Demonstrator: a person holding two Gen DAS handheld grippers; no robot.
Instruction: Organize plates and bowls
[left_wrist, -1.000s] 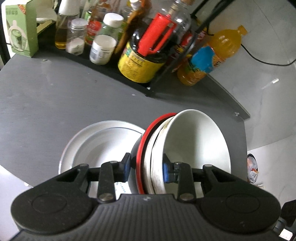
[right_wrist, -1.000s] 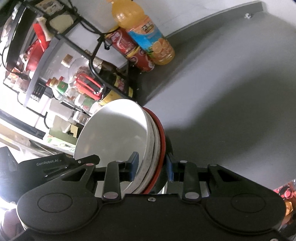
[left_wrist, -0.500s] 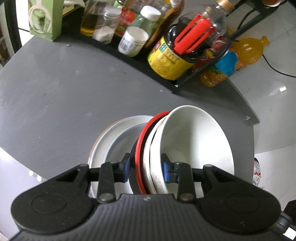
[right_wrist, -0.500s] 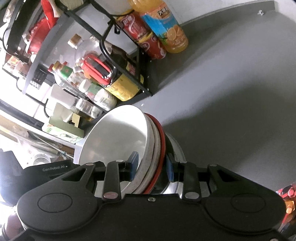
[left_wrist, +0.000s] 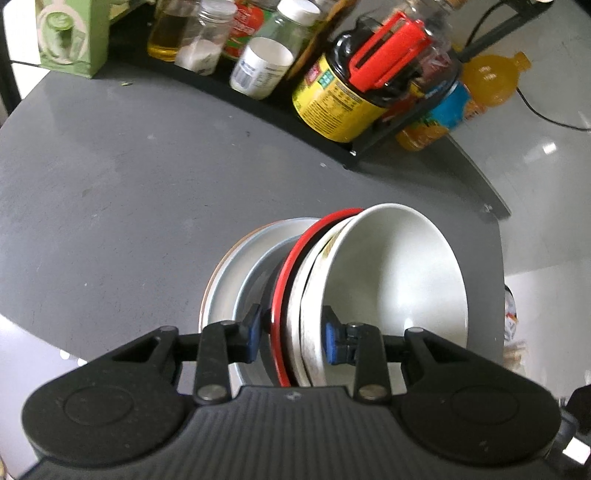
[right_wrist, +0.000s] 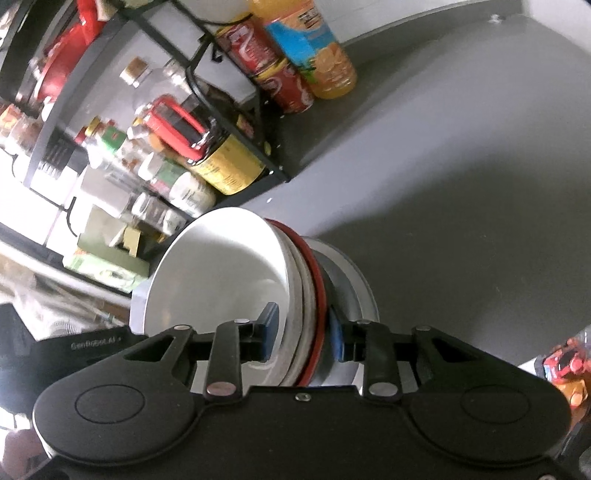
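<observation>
your left gripper (left_wrist: 291, 338) and right gripper (right_wrist: 303, 341) both pinch the rims of the stacked bowls (left_wrist: 388, 280), held just over the plates (left_wrist: 236, 269) on the grey table (left_wrist: 110, 177). if one side lets go first, the bowls could tip and bang down.

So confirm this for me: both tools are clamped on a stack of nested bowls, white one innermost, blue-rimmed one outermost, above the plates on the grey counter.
Not quite. The outermost bowl is red-rimmed, not blue-rimmed, as the left wrist view shows. Otherwise right: left tool and right tool clamp the stack, white bowl innermost, above the plates on the grey counter.
</observation>
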